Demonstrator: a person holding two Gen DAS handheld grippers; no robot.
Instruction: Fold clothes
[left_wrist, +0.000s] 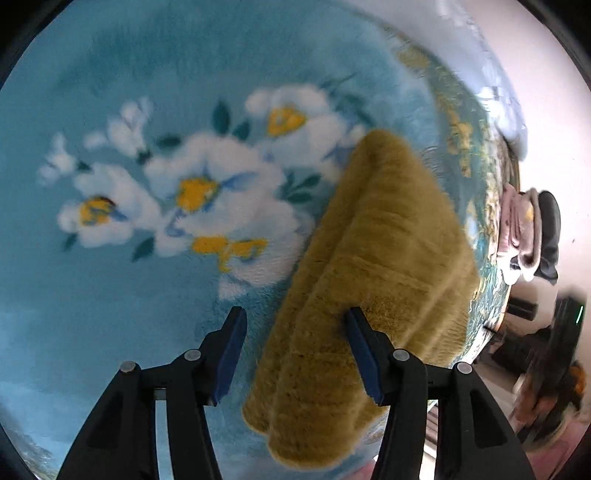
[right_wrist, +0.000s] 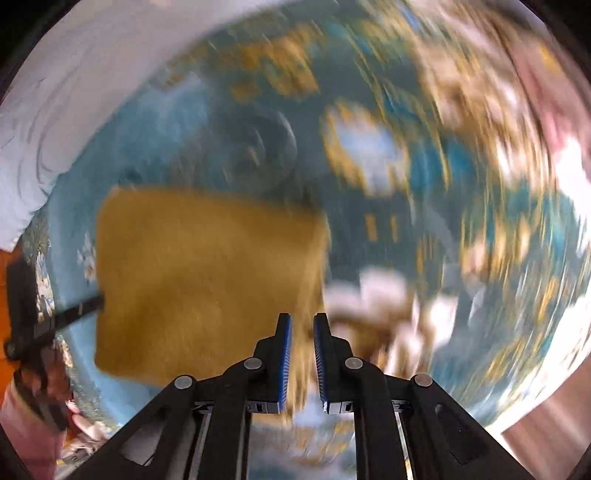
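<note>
Left wrist view shows the mustard fleece garment (left_wrist: 373, 280) lying folded in soft layers on the blue floral blanket (left_wrist: 110, 92), near the blanket's right edge, with a stack of folded clothes (left_wrist: 524, 236) well apart beyond it. The left gripper (left_wrist: 295, 325) stands spread wide, one pad over bare blanket and the other touching the garment's upper surface, grasping nothing. In the right wrist view, heavily blurred, the right gripper (right_wrist: 302, 325) has its pads close together with a narrow gap, at the garment's (right_wrist: 207, 280) right edge; whether cloth sits between them I cannot tell. Judging from this, the fold needs neatening: bring the left pads down over the near layered edge, catch all the layers together, and keep the edges aligned so the thick pile does not slide or bulge
</note>
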